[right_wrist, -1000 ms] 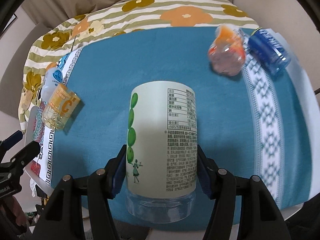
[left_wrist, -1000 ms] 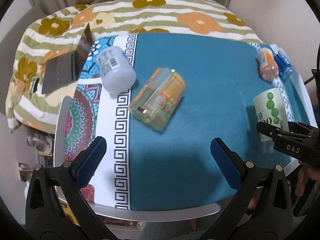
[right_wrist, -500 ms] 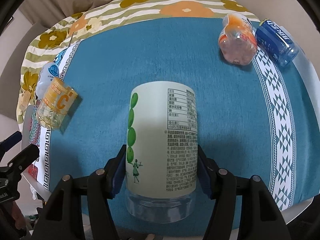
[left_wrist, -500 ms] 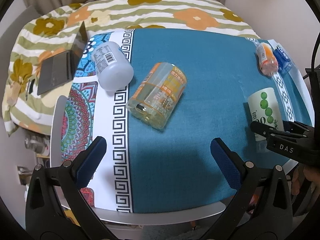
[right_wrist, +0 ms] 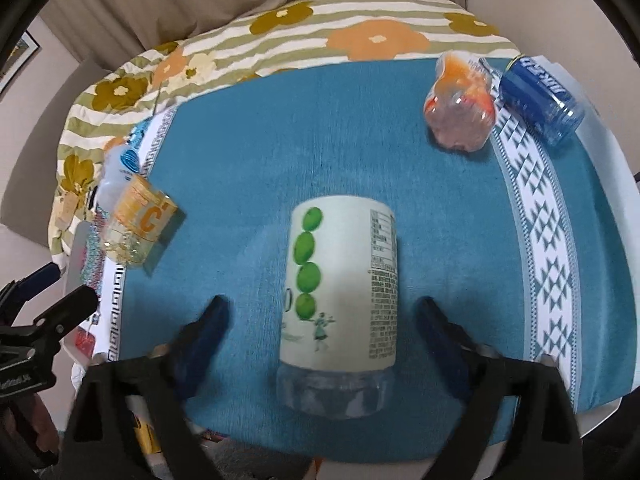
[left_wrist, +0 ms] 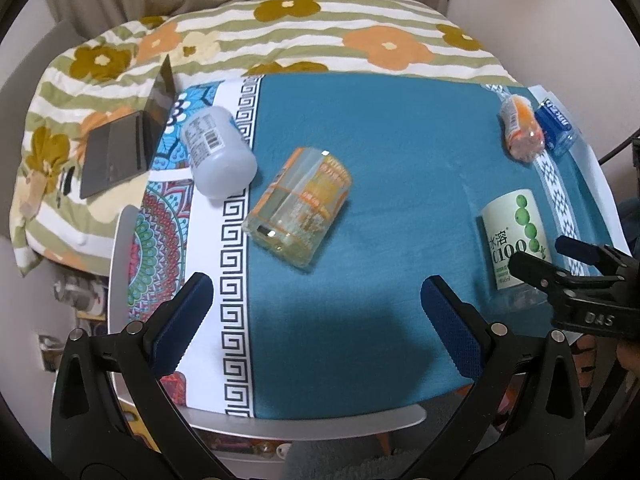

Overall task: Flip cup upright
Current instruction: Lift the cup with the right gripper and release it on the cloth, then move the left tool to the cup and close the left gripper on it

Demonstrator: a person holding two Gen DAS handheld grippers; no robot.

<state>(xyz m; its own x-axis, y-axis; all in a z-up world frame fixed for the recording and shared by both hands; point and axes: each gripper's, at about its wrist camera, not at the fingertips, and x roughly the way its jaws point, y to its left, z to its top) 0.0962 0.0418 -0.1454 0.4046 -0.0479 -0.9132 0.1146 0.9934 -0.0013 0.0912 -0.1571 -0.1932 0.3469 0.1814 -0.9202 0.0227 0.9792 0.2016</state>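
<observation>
Two grippers are in sight, both with jaws spread and pinching nothing. My right gripper [right_wrist: 322, 316] straddles the cup [right_wrist: 342, 292], which lies on its side on the blue cloth [right_wrist: 280, 140] near the table's front edge, clear base toward the camera; bare cloth shows between each pad and the cup wall, so nothing touches it. My left gripper [left_wrist: 316, 308] hangs over open cloth at the front, well apart from any object.

Room is widest across the middle and back of the cloth. The front rim [left_wrist: 320, 420] runs just behind the cup's base. Along the right border lie an orange bottle [right_wrist: 460, 108] and a blue can [right_wrist: 538, 94], side by side and well clear of the cup.

From the left wrist I get what the right barely shows: a white bottle [left_wrist: 218, 152] on the patterned left strip, a clear orange-label bottle [left_wrist: 298, 210] just beside it, and a laptop [left_wrist: 128, 136] on the flowered quilt [left_wrist: 360, 32] past the table's left edge. It also shows my right gripper flanking the cup from the side. The right wrist alone shows the gaps at both pads.
</observation>
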